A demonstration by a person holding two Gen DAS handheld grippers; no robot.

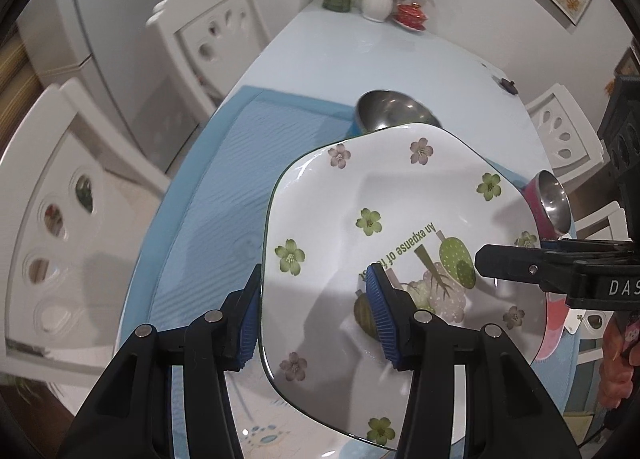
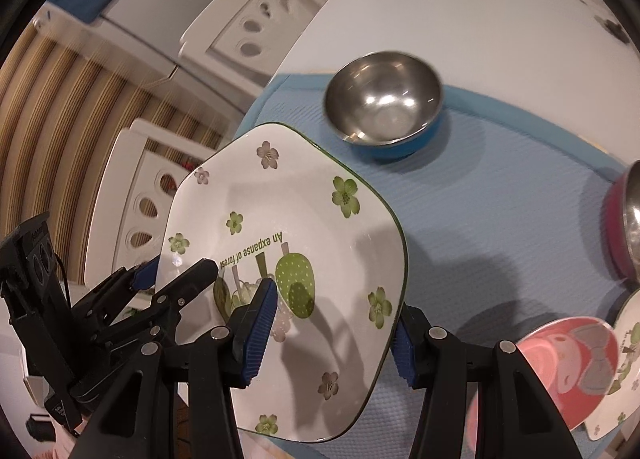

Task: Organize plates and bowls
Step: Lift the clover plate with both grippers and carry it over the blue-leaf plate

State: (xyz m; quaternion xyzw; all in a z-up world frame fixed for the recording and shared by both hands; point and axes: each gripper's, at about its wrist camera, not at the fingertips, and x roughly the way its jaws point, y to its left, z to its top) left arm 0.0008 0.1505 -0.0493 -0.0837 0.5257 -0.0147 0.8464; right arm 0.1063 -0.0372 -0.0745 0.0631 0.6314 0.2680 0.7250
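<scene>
Both grippers hold one floral plate [image 1: 384,219] between them, lifted clear above the blue mat [image 1: 224,187] on the pale table [image 1: 360,55]. The left gripper [image 1: 316,319] points steeply down, its jaws clamped across the plate's near-left rim — one blue pad on the printed face, the other behind the edge. The right gripper [image 2: 334,333] is angled down the same way and grips the plate's near-right rim, one pad on the face and one behind. In the left wrist view its black finger reaches in from the right across the plate. The plate tilts, its far edge raised. Beyond it a steel bowl with a blue outside [image 2: 384,101] sits on the mat; at the right stand a pink-sided steel bowl [image 2: 628,219] and a pink plate [image 2: 560,363].
</scene>
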